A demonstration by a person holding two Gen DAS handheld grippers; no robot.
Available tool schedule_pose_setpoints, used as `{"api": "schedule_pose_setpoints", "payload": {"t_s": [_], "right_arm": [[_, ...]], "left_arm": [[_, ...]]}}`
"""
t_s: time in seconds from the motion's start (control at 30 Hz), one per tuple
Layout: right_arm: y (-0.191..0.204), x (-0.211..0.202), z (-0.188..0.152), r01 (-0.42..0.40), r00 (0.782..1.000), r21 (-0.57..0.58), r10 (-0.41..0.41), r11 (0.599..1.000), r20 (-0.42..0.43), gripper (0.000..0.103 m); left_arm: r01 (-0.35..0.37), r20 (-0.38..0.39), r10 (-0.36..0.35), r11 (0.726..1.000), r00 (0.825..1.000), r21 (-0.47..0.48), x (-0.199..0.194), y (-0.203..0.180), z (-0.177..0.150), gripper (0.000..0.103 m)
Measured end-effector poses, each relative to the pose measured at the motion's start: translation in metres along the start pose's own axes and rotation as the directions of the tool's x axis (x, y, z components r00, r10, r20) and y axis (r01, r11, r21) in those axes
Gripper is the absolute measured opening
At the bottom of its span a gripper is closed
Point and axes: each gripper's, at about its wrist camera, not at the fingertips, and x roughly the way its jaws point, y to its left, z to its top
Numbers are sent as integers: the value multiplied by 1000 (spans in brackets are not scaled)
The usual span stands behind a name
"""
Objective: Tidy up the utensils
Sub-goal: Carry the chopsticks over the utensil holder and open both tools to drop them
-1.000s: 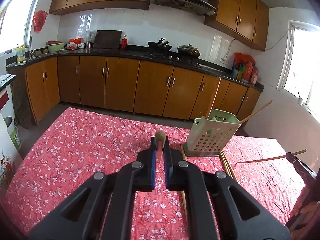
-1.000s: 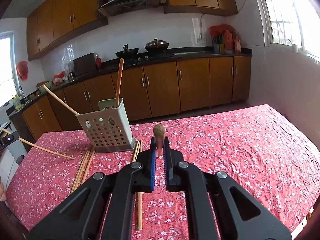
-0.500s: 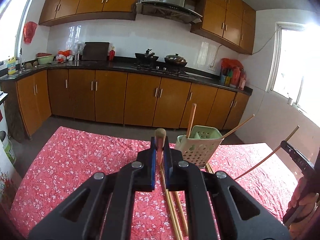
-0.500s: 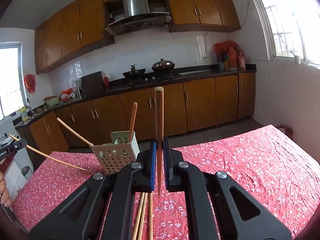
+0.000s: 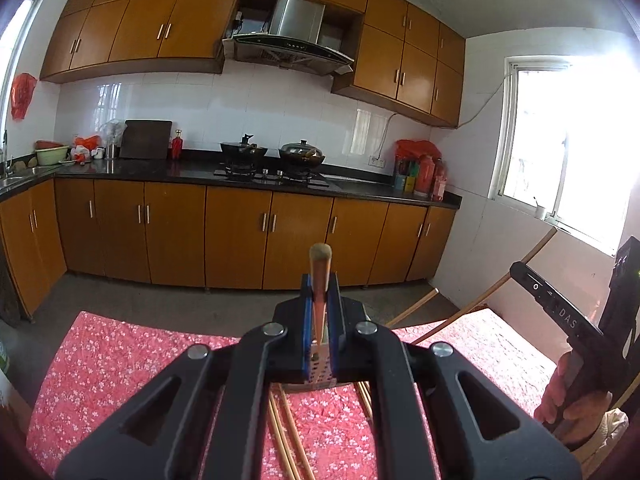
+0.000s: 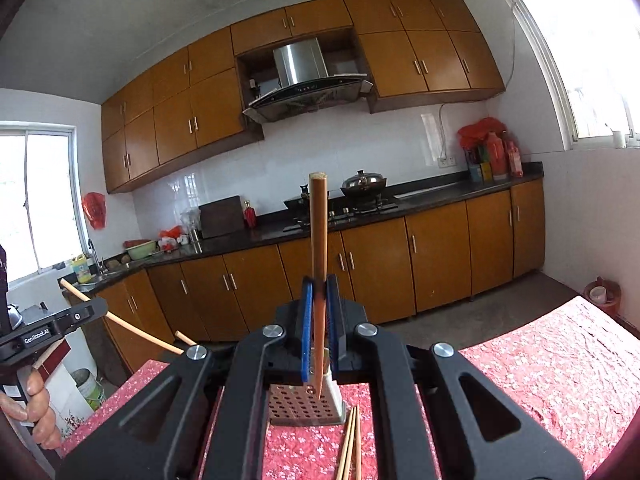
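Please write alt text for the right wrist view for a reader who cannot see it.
The right gripper is shut on an upright chopstick above a perforated utensil holder on a red floral tablecloth; loose chopsticks lie beside it.

Two grippers show, each clamping one chopstick: the left gripper (image 5: 320, 300) and the right gripper (image 6: 319, 300). One perforated utensil holder (image 6: 306, 408) stands on the table (image 6: 540, 360). At least five loose chopsticks (image 5: 286, 436) lie beside it, though an exact count is hidden.
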Motion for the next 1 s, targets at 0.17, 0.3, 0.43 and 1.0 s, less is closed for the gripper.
{"api": "schedule_pose_setpoints", "payload": {"t_s": [0.17,0.3,0.43,1.0], "right_arm": [[6,15,4,-9,999,-10,10,1000,45,7],[12,37,3,-1,997,-32,3,999,76,7],[14,63,-7,-6,999,-32,8,999,43,7],[6,54,-20,6,999,-36,-8,999,-49,29]], "left_arm": [[-27,7,27,999,1000,27,29,-9,15,8],[-28,-31,29,999,999,30,48,-11,17,8],[-32,-71,34,999,997,40,71,-10,11,8],[-50,-66,49,999,997,-17,77,15,-4,15]]}}
